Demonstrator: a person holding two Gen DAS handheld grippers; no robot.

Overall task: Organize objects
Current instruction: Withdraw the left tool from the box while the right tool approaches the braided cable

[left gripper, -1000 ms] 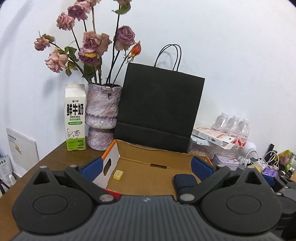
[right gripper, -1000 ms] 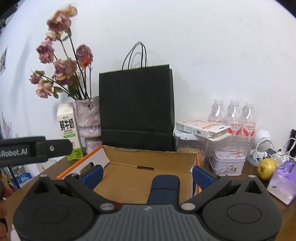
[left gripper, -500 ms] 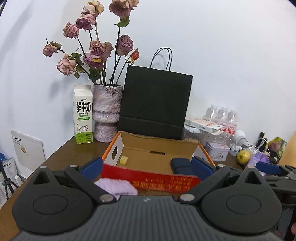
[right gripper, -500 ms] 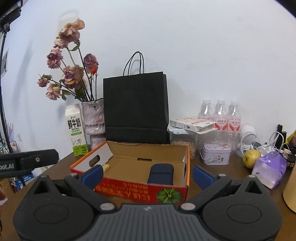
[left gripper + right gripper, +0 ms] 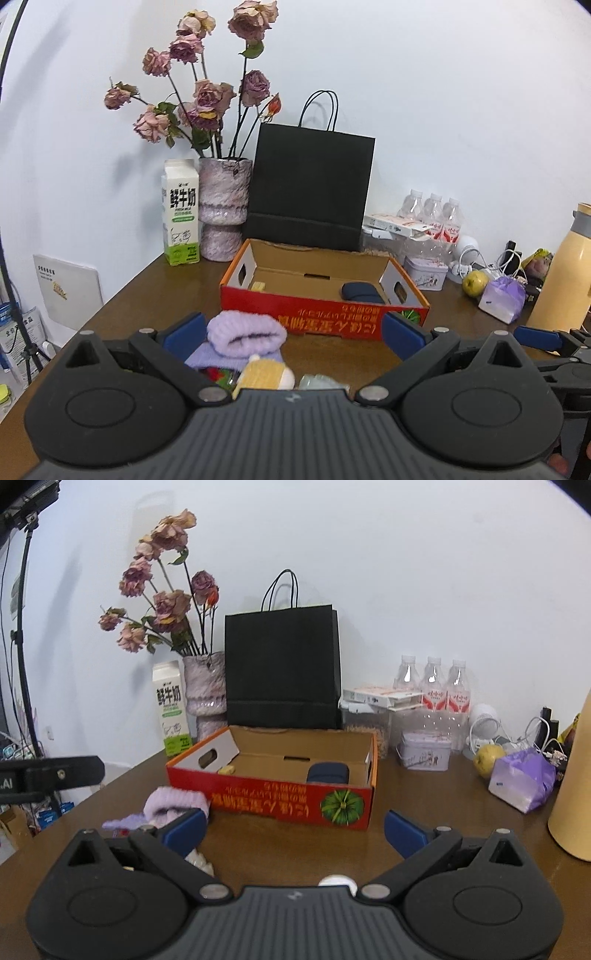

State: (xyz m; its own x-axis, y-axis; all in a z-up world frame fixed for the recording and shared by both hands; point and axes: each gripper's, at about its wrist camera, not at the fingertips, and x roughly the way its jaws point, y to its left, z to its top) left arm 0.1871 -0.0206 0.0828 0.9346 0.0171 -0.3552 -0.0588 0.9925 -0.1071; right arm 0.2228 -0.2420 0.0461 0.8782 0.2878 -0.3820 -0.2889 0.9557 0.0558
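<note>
An open red cardboard box [image 5: 325,317] [image 5: 273,797] sits mid-table. Inside lie a dark blue case [image 5: 360,291] [image 5: 328,771] and a small yellow block [image 5: 258,286] [image 5: 227,770]. A purple knitted sock [image 5: 245,334] [image 5: 173,803] lies in front of the box's left end, with a yellow knit item [image 5: 264,374] and a pale wrapped piece [image 5: 319,382] beside it. My left gripper [image 5: 293,332] is open and empty, just behind the sock pile. My right gripper [image 5: 293,830] is open and empty, in front of the box; its fingertip shows in the left wrist view [image 5: 535,338].
Behind the box stand a milk carton [image 5: 181,214], a vase of dried roses [image 5: 223,210], a black paper bag [image 5: 308,192], water bottles [image 5: 432,686] and a tin [image 5: 424,749]. At right are an apple [image 5: 489,758], a purple bag [image 5: 522,779] and a yellow flask [image 5: 565,273].
Both grippers have pulled back from over the box toward the table's near edge. The box's red front wall and the sock pile have come into view.
</note>
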